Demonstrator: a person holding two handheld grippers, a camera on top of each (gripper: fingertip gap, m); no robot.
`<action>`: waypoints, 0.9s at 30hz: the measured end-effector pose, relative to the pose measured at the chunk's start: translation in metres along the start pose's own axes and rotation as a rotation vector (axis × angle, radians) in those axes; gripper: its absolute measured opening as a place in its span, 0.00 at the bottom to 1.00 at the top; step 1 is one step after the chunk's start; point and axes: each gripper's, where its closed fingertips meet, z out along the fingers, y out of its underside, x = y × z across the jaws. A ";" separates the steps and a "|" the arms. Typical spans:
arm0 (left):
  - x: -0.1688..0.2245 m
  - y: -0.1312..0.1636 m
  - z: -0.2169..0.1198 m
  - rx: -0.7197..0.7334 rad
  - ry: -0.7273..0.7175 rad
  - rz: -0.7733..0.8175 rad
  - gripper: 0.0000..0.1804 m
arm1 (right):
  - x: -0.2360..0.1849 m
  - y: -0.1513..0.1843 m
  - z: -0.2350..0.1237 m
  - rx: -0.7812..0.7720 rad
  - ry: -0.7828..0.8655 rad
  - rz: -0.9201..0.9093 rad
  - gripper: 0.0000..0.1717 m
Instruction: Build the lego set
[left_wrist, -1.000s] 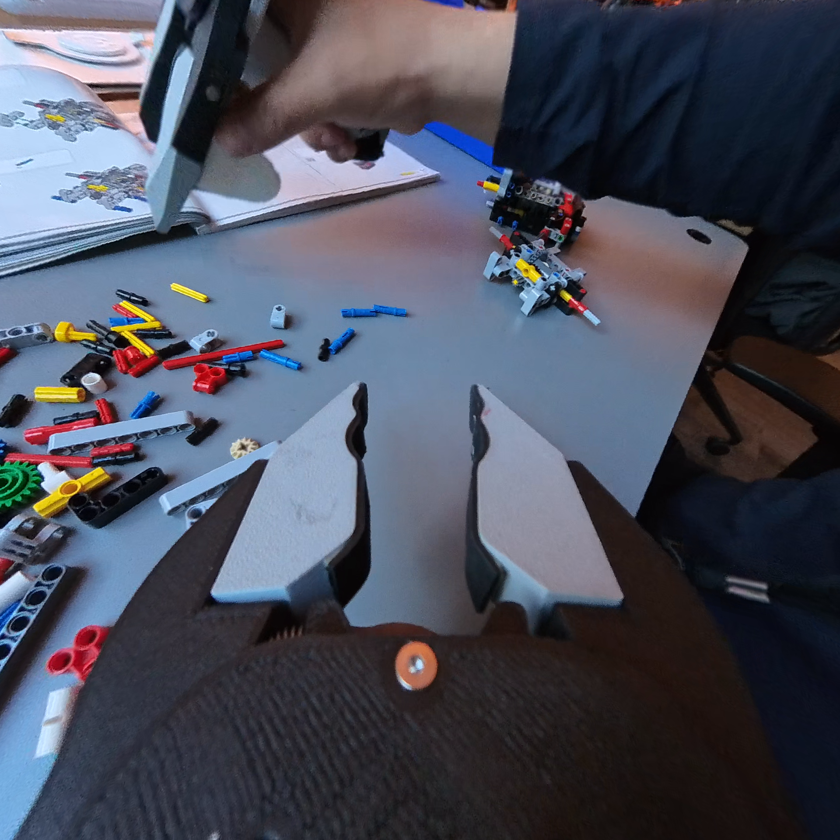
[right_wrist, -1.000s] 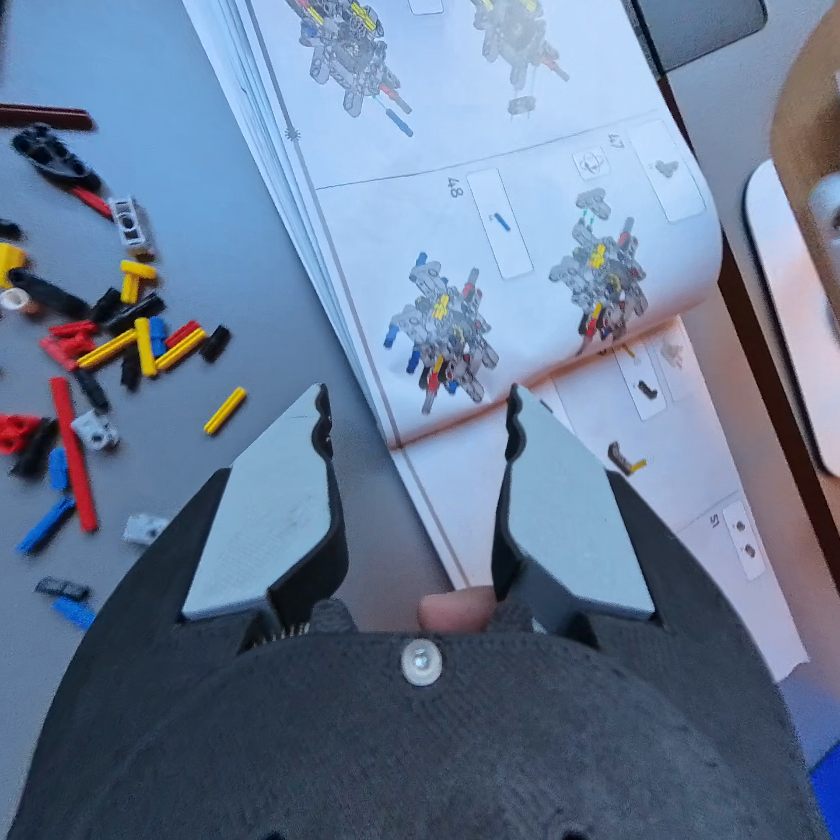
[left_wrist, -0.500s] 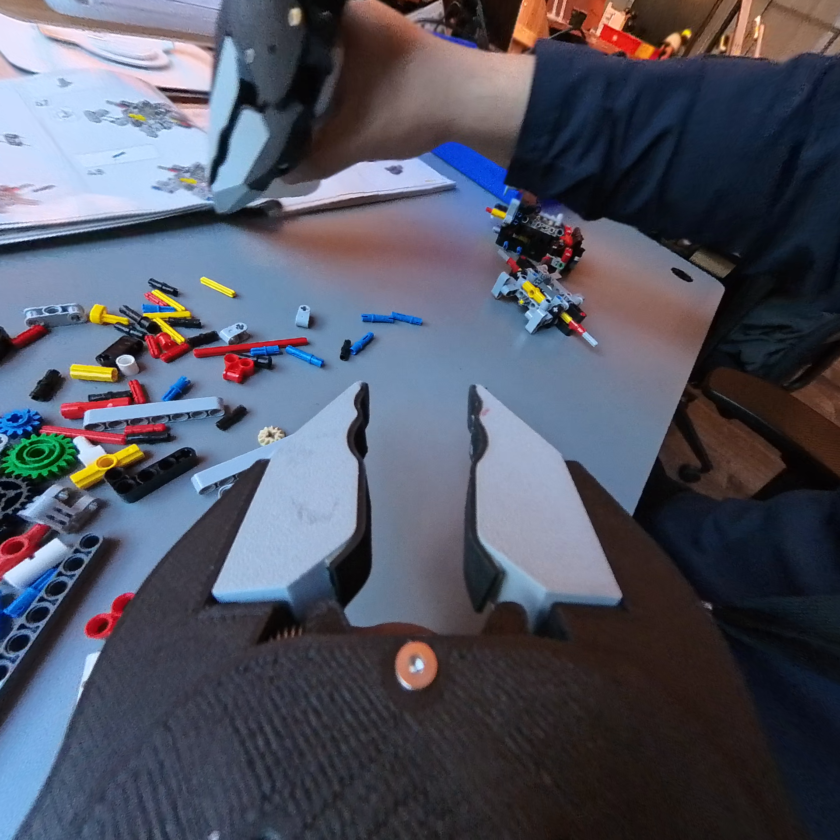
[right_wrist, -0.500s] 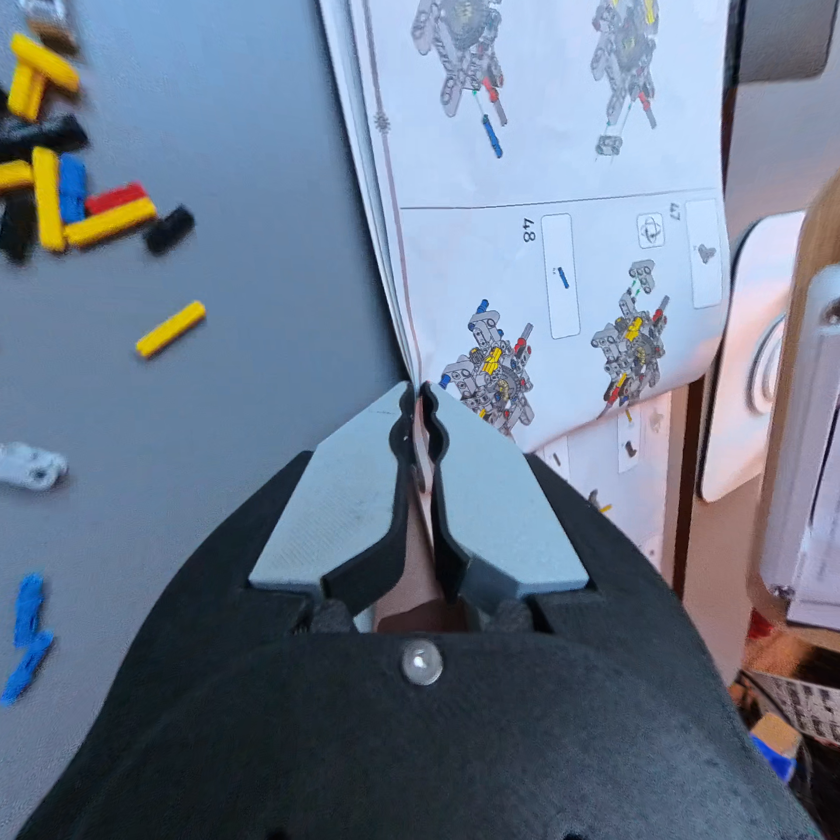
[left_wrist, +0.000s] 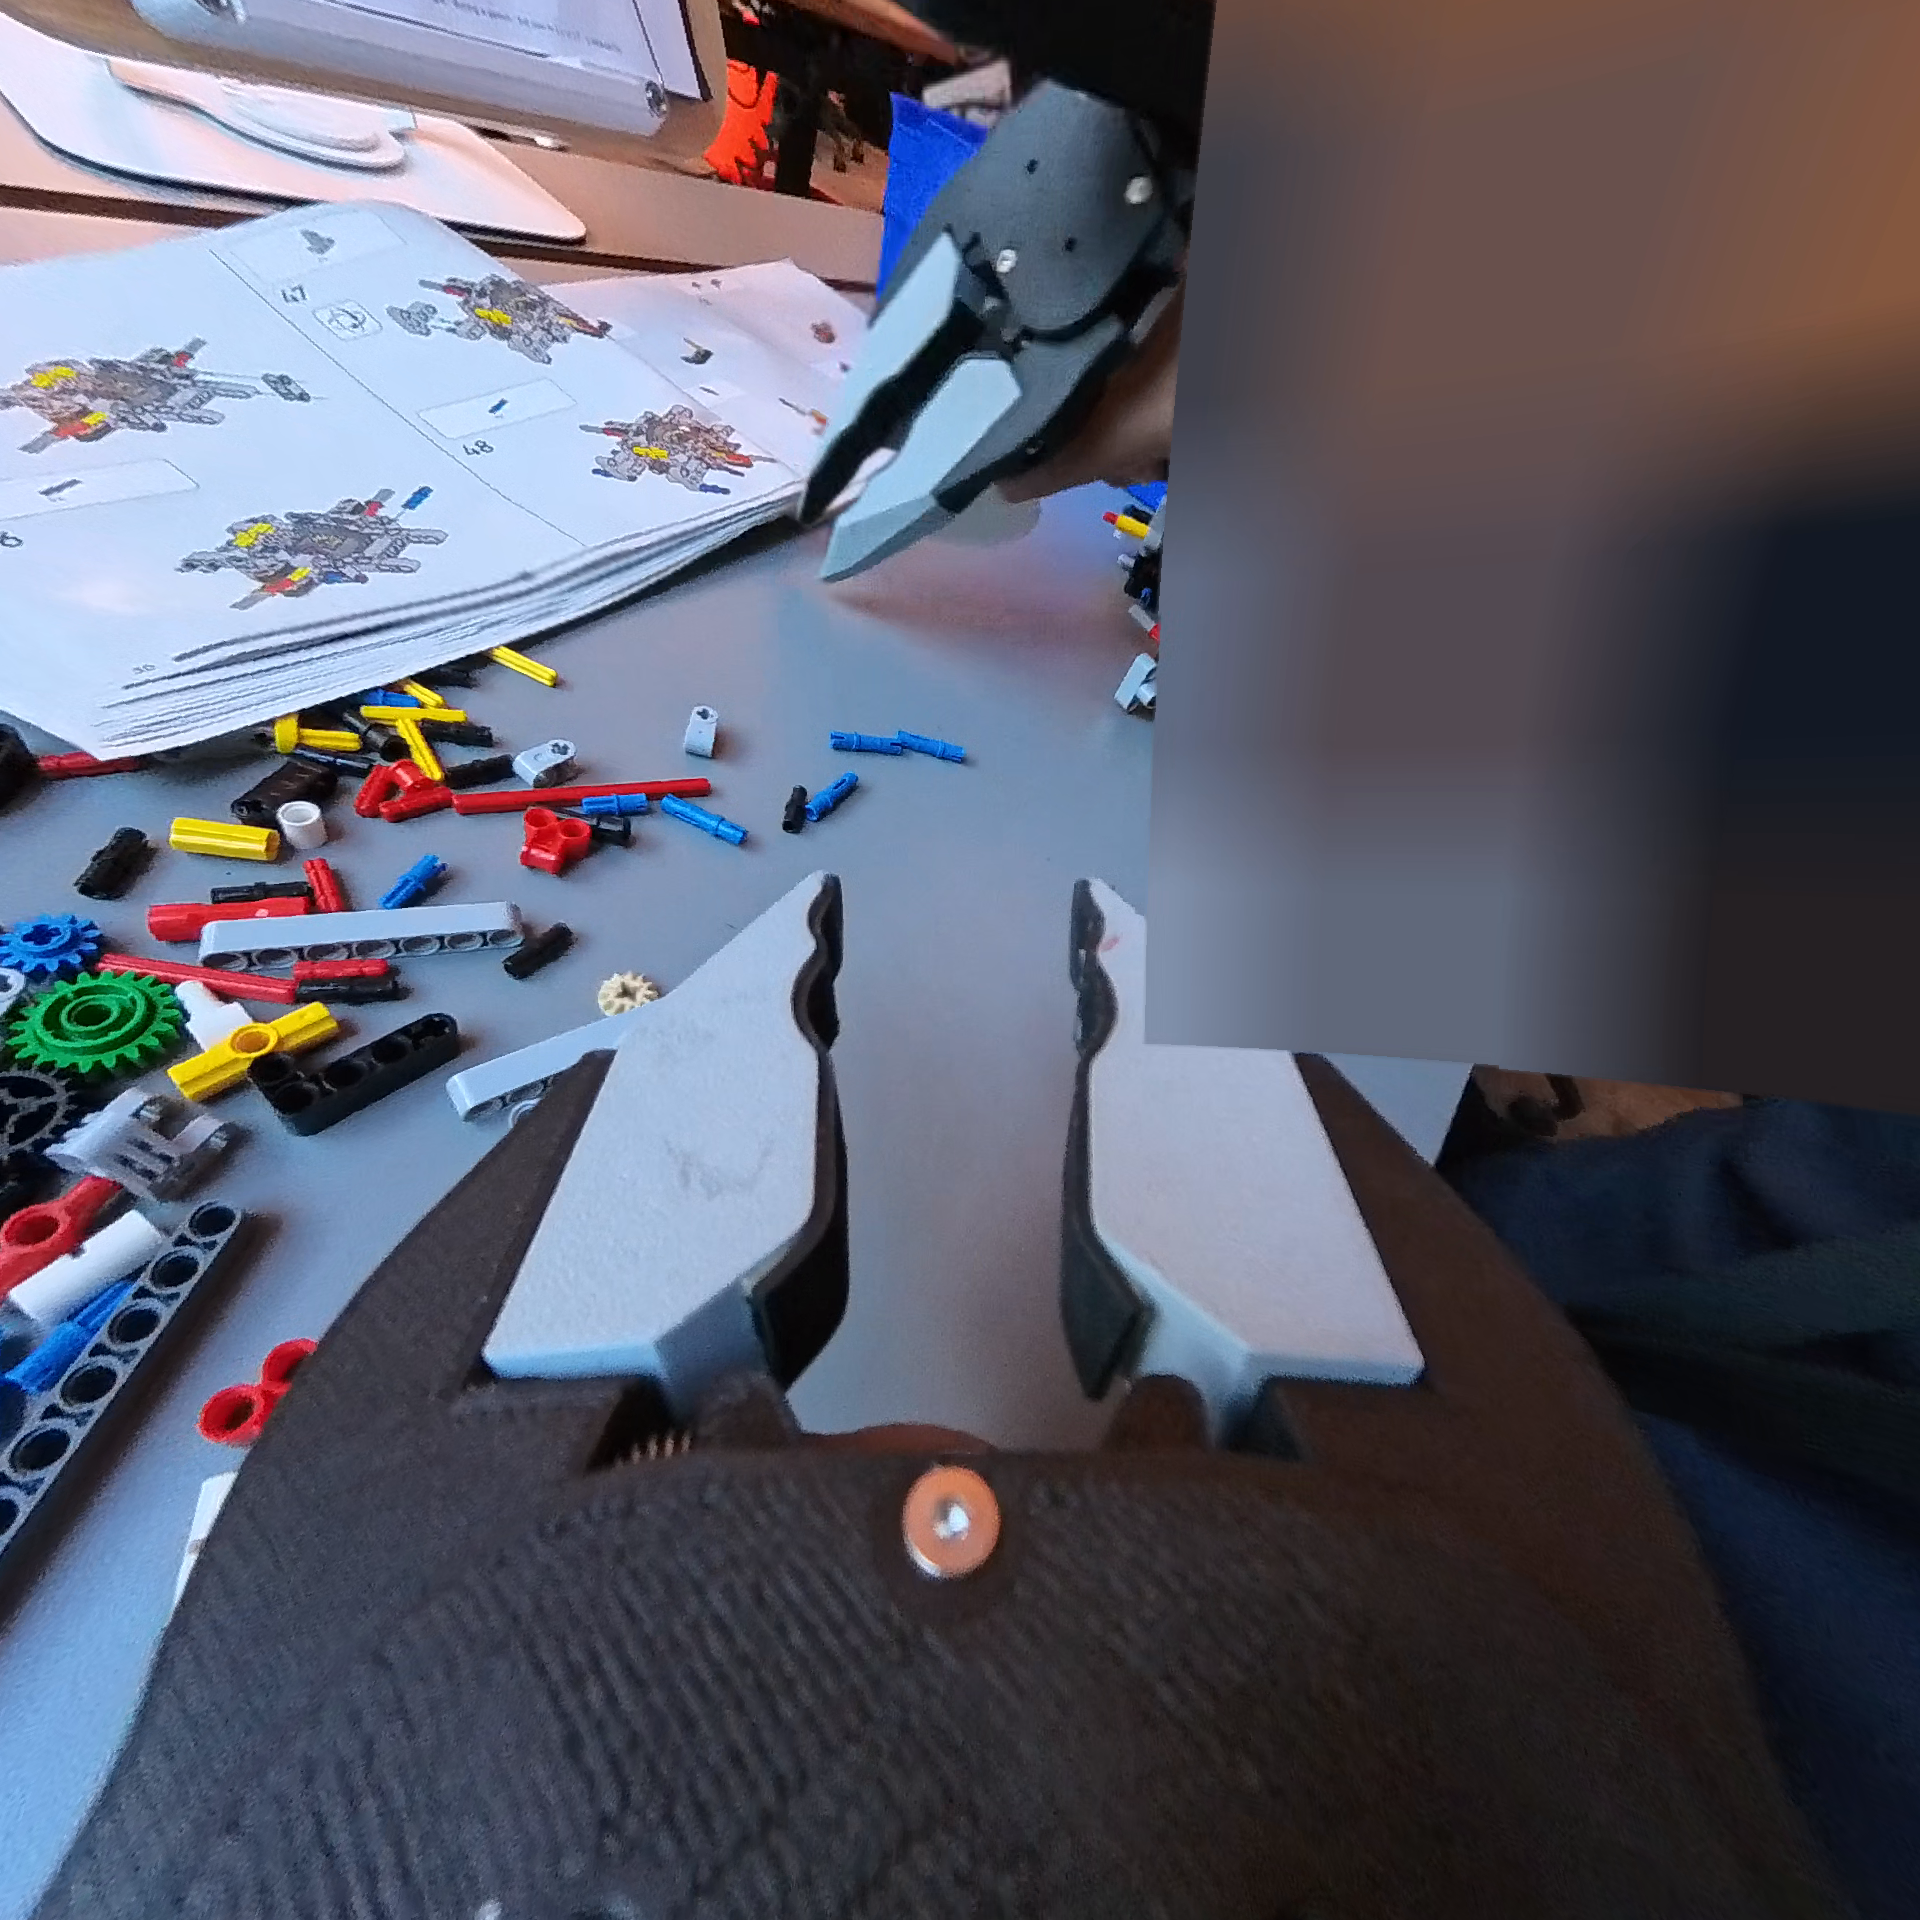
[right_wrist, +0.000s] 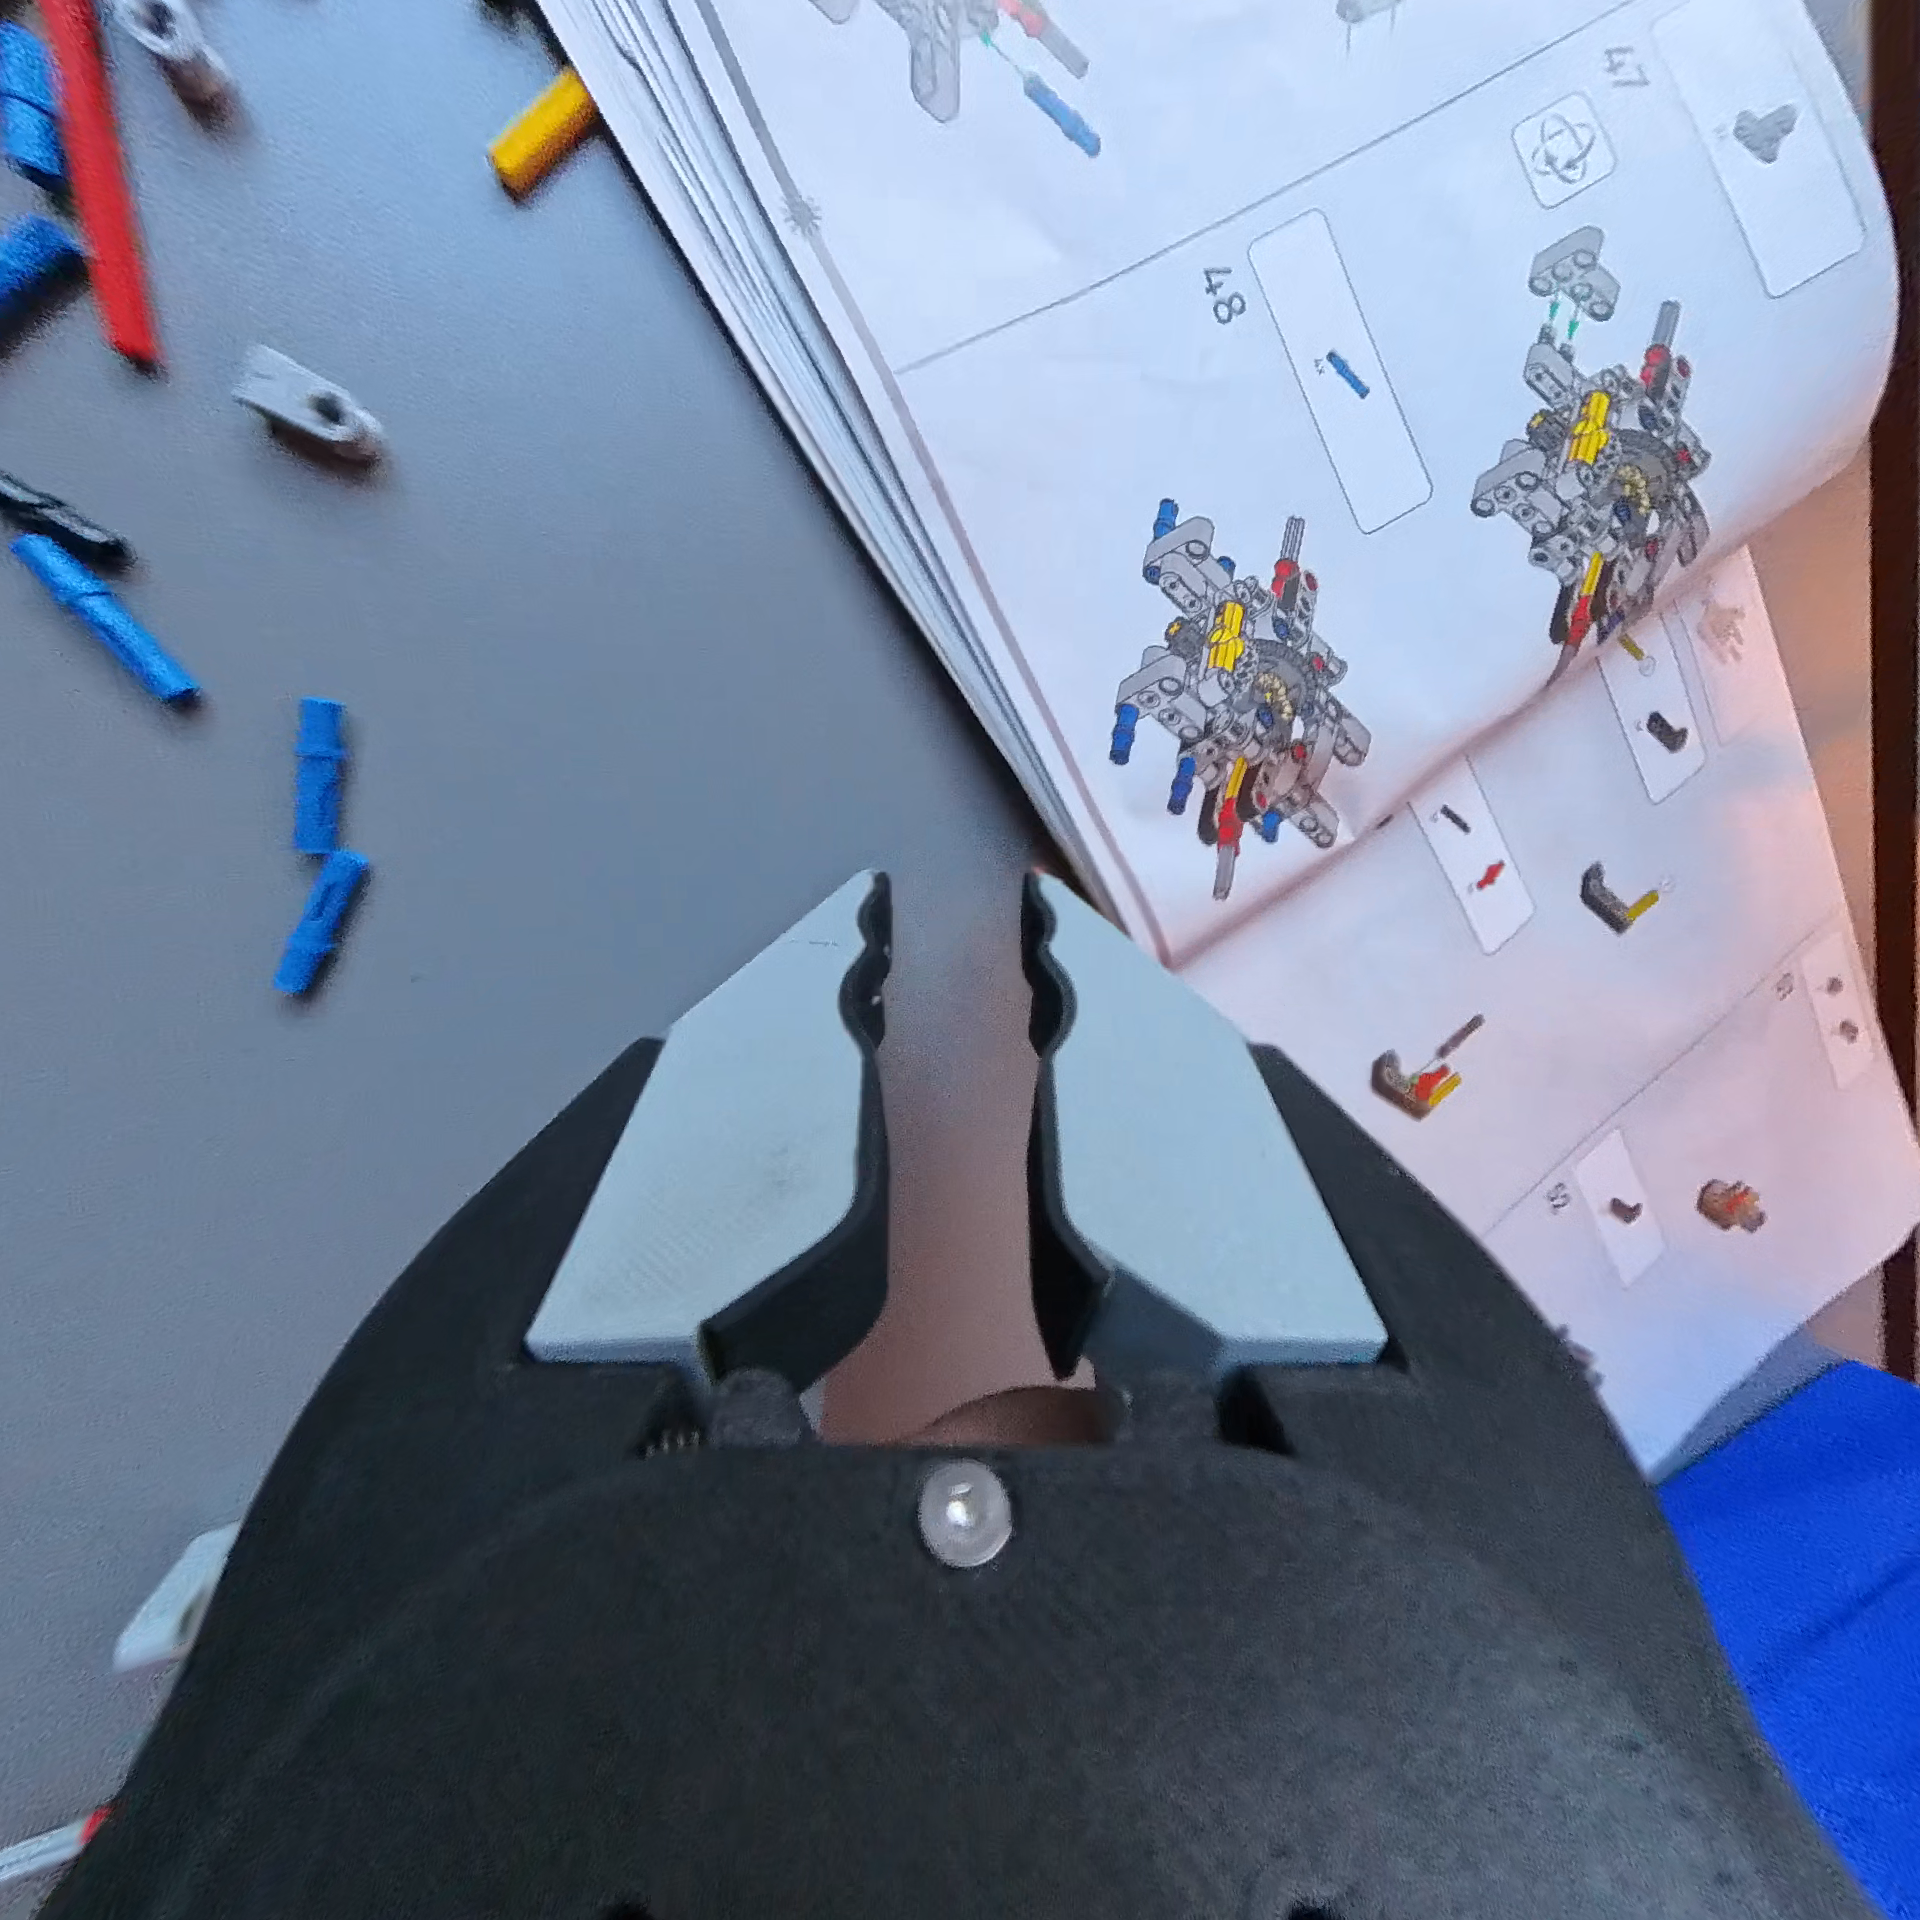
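Left gripper (left_wrist: 951, 914): jaws spread, empty, over bare table (left_wrist: 935, 665) at frame centre; loose bricks (left_wrist: 395, 831) at left. Right gripper (right_wrist: 954, 914): jaws slightly apart, empty, tips just beside the booklet (right_wrist: 1299, 436) corner, upper right; blue pins (right_wrist: 317, 842) at left.

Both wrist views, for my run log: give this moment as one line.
left gripper: open, empty | right gripper: open, empty, beside booklet corner | loose parts on table
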 end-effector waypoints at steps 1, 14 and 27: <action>-0.001 -0.001 -0.001 0.008 0.001 -0.007 0.23 | -0.002 -0.001 -0.007 0.038 -0.007 0.023 0.12; -0.024 -0.032 -0.016 0.222 -0.064 -0.054 0.20 | 0.024 -0.016 -0.091 0.733 0.040 0.342 0.10; -0.034 -0.034 -0.015 0.233 -0.101 -0.089 0.18 | 0.026 -0.027 -0.111 0.911 0.070 0.261 0.07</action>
